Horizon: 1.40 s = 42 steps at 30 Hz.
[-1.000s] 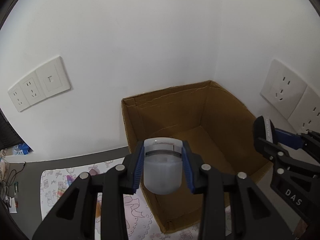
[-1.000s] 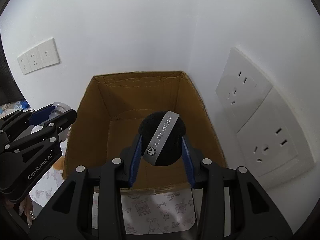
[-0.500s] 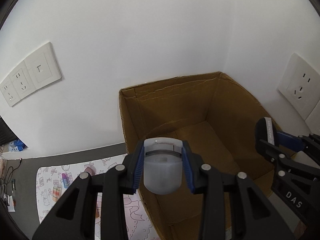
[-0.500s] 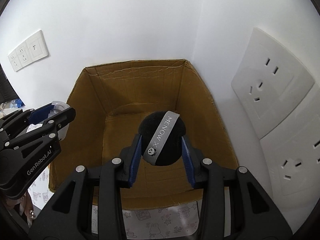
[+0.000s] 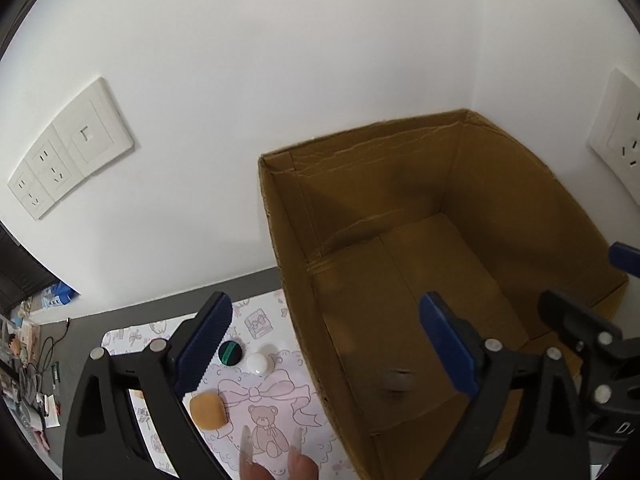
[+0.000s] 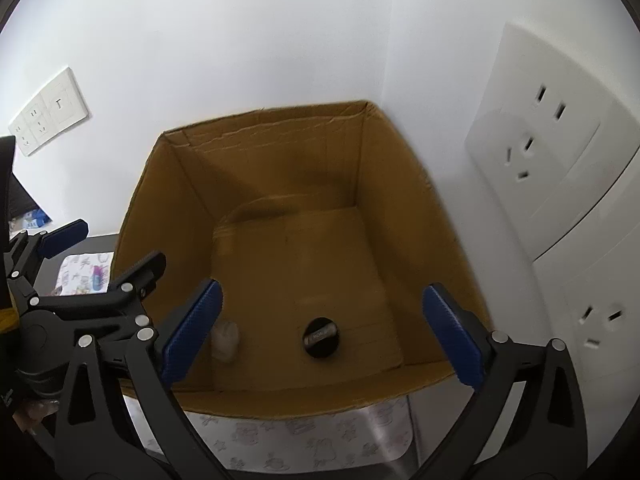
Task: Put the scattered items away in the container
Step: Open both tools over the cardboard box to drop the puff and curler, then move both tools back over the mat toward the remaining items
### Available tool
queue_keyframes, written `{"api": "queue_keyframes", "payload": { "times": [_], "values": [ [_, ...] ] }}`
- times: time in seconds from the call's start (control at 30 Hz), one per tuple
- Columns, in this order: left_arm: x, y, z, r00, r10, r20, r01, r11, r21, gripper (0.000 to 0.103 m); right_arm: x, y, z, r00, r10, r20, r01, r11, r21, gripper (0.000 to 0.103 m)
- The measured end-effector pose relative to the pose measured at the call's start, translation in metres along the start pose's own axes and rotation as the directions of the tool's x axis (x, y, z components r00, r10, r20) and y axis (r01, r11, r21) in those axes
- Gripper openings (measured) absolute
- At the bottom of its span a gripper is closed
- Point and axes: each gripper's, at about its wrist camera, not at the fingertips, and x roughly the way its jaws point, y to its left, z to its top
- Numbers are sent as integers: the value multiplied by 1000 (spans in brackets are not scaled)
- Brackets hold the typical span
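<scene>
- Both grippers, left gripper [image 5: 326, 354] and right gripper [image 6: 320, 330], are hanging wide over the open brown cardboard box [image 6: 280, 124], jaws just opened, nothing between them.
- Remaining scattered items, including a tan oval sponge [image 5: 207, 411], are lying on the patterned mat [image 5: 276, 404] left of the box, nearer the left gripper.
</scene>
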Motion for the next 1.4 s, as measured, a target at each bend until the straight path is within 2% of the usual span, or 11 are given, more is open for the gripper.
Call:
{"api": "queue_keyframes", "payload": {
  "times": [0.4, 0.5, 0.83, 1.07, 1.23, 1.4],
  "values": [
    [3, 5, 2, 1000, -11, -4, 11, 1000, 3, 94, 2, 1, -2, 999, 25, -35, -25, 1000, 11, 103],
    [-1, 8, 0, 1000, -6, 3, 6, 1000, -2, 103, 2, 1, -3, 997, 54, -49, -53, 998, 27, 103],
    [-13, 18, -7, 1000, 1, -6, -1, 1000, -4, 103, -7, 10, -6, 996, 75, -55, -73, 997, 35, 103],
    [-28, 37, -13, 1000, -23, -9, 23, 998, -56, 103, -22, 18, -7, 998, 47, -29, -46, 998, 30, 103],
    [-42, 56, -21, 998, -67, -22, 64, 990, -127, 103, -34, 25, -9, 998, 65, -14, -64, 998, 26, 103],
    [-57, 71, -32, 998, -53, -16, 49, 986, -160, 103, -46, 37, -13, 996, 94, -3, -94, 995, 15, 103]
  ]
}}
